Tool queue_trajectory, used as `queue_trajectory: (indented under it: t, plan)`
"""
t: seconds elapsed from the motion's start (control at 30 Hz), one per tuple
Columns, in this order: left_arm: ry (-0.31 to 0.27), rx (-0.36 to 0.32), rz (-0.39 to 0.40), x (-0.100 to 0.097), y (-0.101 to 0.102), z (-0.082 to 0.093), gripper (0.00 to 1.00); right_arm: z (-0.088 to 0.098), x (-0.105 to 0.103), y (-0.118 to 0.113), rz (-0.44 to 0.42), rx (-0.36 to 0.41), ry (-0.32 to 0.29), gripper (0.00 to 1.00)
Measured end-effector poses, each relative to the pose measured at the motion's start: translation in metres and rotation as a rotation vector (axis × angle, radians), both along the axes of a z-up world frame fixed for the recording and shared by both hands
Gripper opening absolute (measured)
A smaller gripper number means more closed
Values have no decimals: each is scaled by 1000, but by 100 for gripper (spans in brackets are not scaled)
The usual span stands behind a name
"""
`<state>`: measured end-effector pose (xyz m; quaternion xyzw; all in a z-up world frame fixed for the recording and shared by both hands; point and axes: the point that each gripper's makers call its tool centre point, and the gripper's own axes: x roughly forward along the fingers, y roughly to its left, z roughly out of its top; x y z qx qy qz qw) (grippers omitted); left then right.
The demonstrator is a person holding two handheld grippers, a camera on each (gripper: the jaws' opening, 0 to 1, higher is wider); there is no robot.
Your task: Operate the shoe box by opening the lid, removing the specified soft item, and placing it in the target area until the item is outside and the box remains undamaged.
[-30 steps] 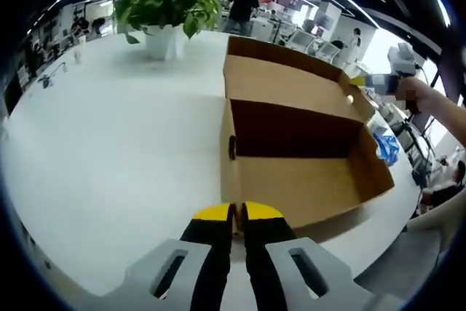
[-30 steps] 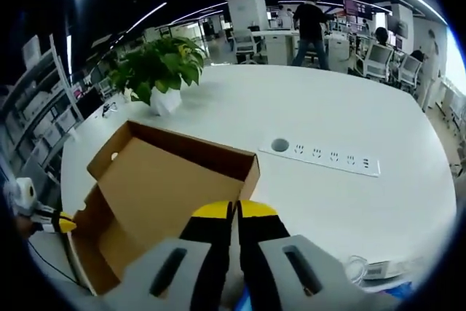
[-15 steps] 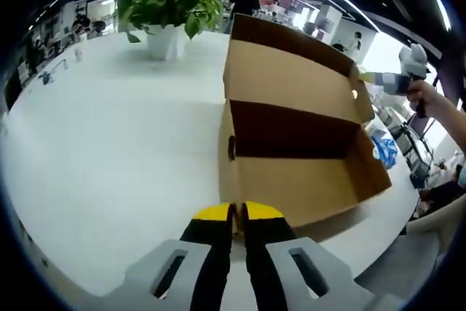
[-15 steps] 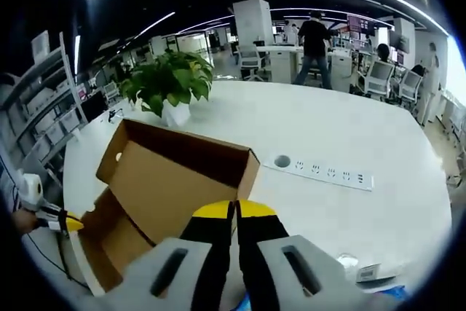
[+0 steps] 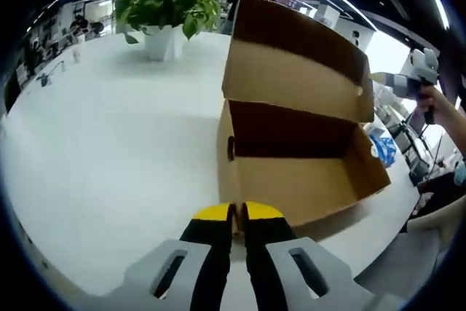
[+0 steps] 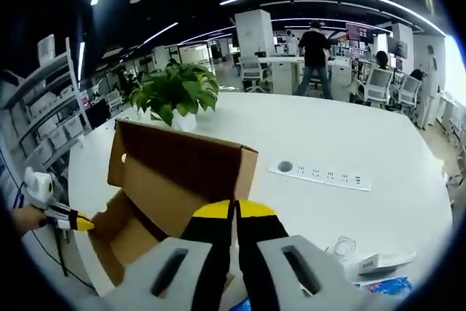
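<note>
A brown cardboard shoe box [image 5: 306, 187] stands open on the white table [image 5: 109, 129], and I see nothing inside it. Its lid [image 5: 291, 71] stands nearly upright. My left gripper [image 5: 237, 213] is shut at the box's near corner, seemingly pinching the wall rim. In the right gripper view it reaches the same corner [image 6: 91, 225] from the left. My right gripper [image 6: 233, 209] is shut on the lid's [image 6: 175, 165] side edge. The left gripper view has it at the lid's right corner [image 5: 375, 76]. A blue and white soft bundle [image 5: 386, 147] lies on the table beyond the box.
A potted plant [image 5: 171, 5] [image 6: 178, 92] stands at the table's far side. A socket strip [image 6: 324, 174] and a round grommet [image 6: 284, 167] are set into the table. Clear packaging [image 6: 386, 260] lies near the table's edge. People stand among desks behind.
The lid has swung up from leaning back to nearly upright, and my right gripper has risen with it. My left gripper has stayed at the box's corner.
</note>
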<state>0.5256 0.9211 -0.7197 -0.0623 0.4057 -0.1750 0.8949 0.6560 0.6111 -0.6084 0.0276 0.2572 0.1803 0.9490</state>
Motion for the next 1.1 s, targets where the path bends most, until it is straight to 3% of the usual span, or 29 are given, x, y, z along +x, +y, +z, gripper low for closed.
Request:
queue_trajectory:
  t: [0.73, 1.1]
  plan:
    - [-11, -31, 1, -1, -1, 1, 3, 10, -51, 8, 9, 36, -64, 0]
    - [-27, -9, -14, -1, 0, 1, 4, 6, -73, 11, 15, 27, -89, 0]
